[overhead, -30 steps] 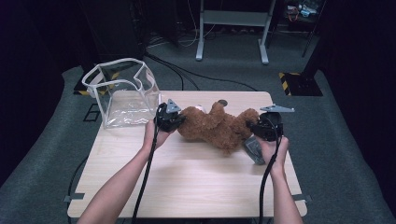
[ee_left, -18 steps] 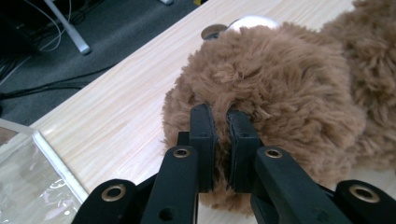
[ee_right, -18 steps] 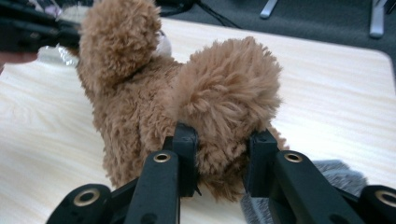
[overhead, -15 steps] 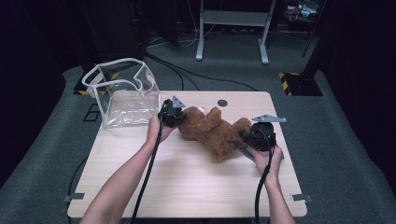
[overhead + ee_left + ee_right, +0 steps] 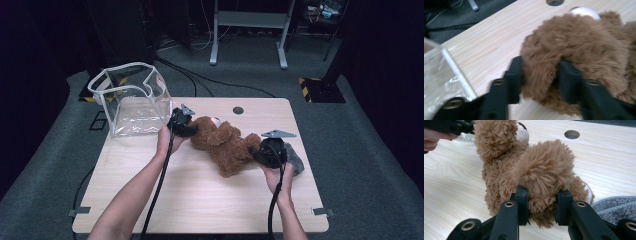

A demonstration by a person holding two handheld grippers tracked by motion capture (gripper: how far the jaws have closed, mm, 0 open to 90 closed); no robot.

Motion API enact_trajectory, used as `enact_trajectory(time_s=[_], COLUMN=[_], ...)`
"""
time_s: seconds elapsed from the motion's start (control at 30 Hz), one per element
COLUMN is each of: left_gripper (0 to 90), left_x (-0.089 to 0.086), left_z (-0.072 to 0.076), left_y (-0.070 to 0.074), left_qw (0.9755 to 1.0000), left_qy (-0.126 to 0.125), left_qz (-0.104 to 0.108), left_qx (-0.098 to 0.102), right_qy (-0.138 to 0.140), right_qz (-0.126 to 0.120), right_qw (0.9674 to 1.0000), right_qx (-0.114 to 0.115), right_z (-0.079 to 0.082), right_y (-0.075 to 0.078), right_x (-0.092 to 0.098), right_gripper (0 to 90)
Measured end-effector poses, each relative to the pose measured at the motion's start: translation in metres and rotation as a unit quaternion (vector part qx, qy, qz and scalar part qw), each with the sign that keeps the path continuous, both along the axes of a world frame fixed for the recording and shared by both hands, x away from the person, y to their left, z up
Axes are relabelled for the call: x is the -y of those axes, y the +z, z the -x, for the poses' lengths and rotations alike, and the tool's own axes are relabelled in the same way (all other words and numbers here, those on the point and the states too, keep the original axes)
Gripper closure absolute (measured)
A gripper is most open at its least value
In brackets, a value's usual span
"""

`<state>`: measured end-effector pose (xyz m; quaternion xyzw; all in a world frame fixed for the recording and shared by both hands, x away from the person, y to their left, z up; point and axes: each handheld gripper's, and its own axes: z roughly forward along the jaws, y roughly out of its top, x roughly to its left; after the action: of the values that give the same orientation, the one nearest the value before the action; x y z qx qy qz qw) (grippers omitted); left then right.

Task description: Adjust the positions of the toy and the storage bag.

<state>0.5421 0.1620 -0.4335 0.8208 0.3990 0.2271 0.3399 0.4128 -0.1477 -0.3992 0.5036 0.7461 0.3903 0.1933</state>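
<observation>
A brown teddy bear (image 5: 225, 145) lies on the wooden table (image 5: 200, 195), between my two grippers. My left gripper (image 5: 192, 131) is at its head end. In the left gripper view its jaws (image 5: 540, 67) have just been opening; a tuft of the bear (image 5: 579, 47) still sits between them and brushes the pads. My right gripper (image 5: 256, 154) is at the bear's lower end. In the right gripper view its jaws (image 5: 541, 192) pinch a furry limb of the bear (image 5: 541, 172).
A clear plastic bag (image 5: 131, 100) with white edging stands open at the table's back left, just behind my left hand. A grey cloth-like object (image 5: 296, 162) lies by my right hand near the right edge. A round hole (image 5: 238, 110) is in the tabletop's far side.
The bear has come down onto the table and shifted toward the front. My right hand moved down and inward with it. The left jaws stand wider apart than before.
</observation>
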Motion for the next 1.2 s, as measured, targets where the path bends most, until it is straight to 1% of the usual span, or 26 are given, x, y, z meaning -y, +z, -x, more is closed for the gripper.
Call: enact_trajectory(time_s=[0.03, 0.07, 0.2, 0.23, 0.3, 0.33, 0.37, 0.4, 0.43, 0.47, 0.57, 0.63, 0.7, 0.73, 0.77, 0.8, 0.83, 0.9, 0.93, 0.97, 1.03, 1.07, 1.1, 1.13, 1.17, 1.2], left_gripper=[40.8, 38.7, 31.4, 31.0, 29.4, 28.9, 28.2, 28.0, 28.0, 27.1, 26.6, 26.0, 25.8, 25.5, 25.1, 24.5, 24.5, 23.5, 23.0, 22.7, 22.0, 22.0, 22.0, 22.3, 22.3, 26.9], left_x=[-0.005, -0.007, -0.004, -0.002, 0.002, 0.004, 0.004, 0.007, 0.009, 0.013, 0.014, 0.013, 0.011, 0.011, 0.013, 0.013, 0.015, 0.026, 0.03, 0.035, 0.045, 0.05, 0.05, 0.056, 0.058, 0.061], left_z=[0.002, 0.004, 0.012, 0.015, 0.019, 0.021, 0.021, 0.023, 0.025, 0.029, 0.034, 0.041, 0.053, 0.056, 0.06, 0.06, 0.062, 0.068, 0.069, 0.07, 0.073, 0.075, 0.075, 0.077, 0.077, 0.075], left_y=[0.003, 0.004, 0.008, 0.01, 0.014, 0.016, 0.016, 0.018, 0.021, 0.024, 0.027, 0.029, 0.032, 0.032, 0.032, 0.032, 0.032, 0.032, 0.032, 0.031, 0.031, 0.032, 0.032, 0.031, 0.031, 0.029], left_qw=[1.0, 1.0, 0.9998, 0.9998, 0.9995, 0.9992, 0.9992, 0.999, 0.9989, 0.9984, 0.998, 0.9972, 0.9953, 0.9951, 0.9948, 0.9948, 0.9944, 0.993, 0.9928, 0.992, 0.9905, 0.9903, 0.9903, 0.9907, 0.9906, 0.991], left_qy=[0.001, -0.002, -0.011, -0.013, -0.017, -0.018, -0.018, -0.022, -0.025, -0.03, -0.033, -0.042, -0.054, -0.062, -0.066, -0.066, -0.073, -0.09, -0.093, -0.098, -0.107, -0.113, -0.113, -0.113, -0.112, -0.11], left_qz=[0.004, 0.007, 0.017, 0.017, 0.028, 0.034, 0.034, 0.039, 0.038, 0.048, 0.054, 0.061, 0.08, 0.077, 0.078, 0.078, 0.076, 0.076, 0.076, 0.08, 0.086, 0.08, 0.08, 0.075, 0.078, 0.075], left_qx=[-0.003, -0.004, -0.002, -0.001, 0.005, 0.007, 0.007, 0.009, 0.009, 0.009, 0.009, 0.01, 0.009, 0.005, 0.006, 0.006, 0.006, 0.004, 0.003, 0.005, 0.003, 0.006, 0.006, 0.009, 0.01, 0.014], right_qy=[0.002, 0.003, 0.007, 0.006, 0.006, 0.006, 0.006, 0.009, 0.009, 0.013, 0.012, 0.013, 0.014, 0.014, 0.015, 0.015, 0.015, 0.017, 0.016, 0.016, 0.018, 0.02, 0.02, 0.02, 0.02, 0.021], right_qz=[-0.005, -0.004, -0.008, -0.009, -0.01, -0.016, -0.016, -0.014, -0.014, -0.013, -0.017, -0.015, -0.015, -0.016, -0.013, -0.013, -0.013, -0.011, -0.01, -0.009, -0.011, -0.01, -0.01, -0.01, -0.01, -0.008], right_qw=[1.0, 1.0, 0.9999, 0.9999, 0.9998, 0.9996, 0.9996, 0.9996, 0.9996, 0.9994, 0.9992, 0.9992, 0.999, 0.999, 0.999, 0.999, 0.9989, 0.9989, 0.9989, 0.9989, 0.9988, 0.9989, 0.9989, 0.9988, 0.9988, 0.9988], right_qx=[-0.005, -0.006, -0.012, -0.011, -0.018, -0.021, -0.021, -0.024, -0.024, -0.028, -0.034, -0.036, -0.039, -0.04, -0.04, -0.04, -0.042, -0.042, -0.042, -0.042, -0.044, -0.042, -0.042, -0.044, -0.044, -0.044], right_z=[-0.001, -0.001, -0.001, -0.001, -0.002, -0.002, -0.002, -0.002, -0.002, -0.002, -0.002, -0.003, -0.003, -0.004, -0.004, -0.004, -0.005, -0.006, -0.006, -0.006, -0.005, -0.005, -0.005, -0.005, -0.005, -0.005], right_y=[-0.001, -0.002, -0.003, -0.004, -0.006, -0.006, -0.006, -0.008, -0.008, -0.01, -0.012, -0.015, -0.016, -0.017, -0.017, -0.017, -0.017, -0.017, -0.017, -0.017, -0.017, -0.017, -0.017, -0.017, -0.017, -0.018], right_x=[0.002, 0.002, 0.002, 0.002, 0.003, 0.003, 0.003, 0.004, 0.004, 0.005, 0.005, 0.005, 0.004, 0.003, 0.003, 0.003, 0.002, 0.001, 0.0, 0.0, 0.0, 0.0, 0.0, 0.001, 0.001, 0.001], right_gripper=[69.2, 68.9, 67.4, 67.2, 66.8, 66.7, 66.7, 66.5, 66.5, 66.5, 66.4, 66.4, 66.4, 66.4, 66.4, 66.4, 66.4, 66.3, 66.3, 66.3, 66.2, 66.1, 66.1, 65.9, 65.9, 65.7])
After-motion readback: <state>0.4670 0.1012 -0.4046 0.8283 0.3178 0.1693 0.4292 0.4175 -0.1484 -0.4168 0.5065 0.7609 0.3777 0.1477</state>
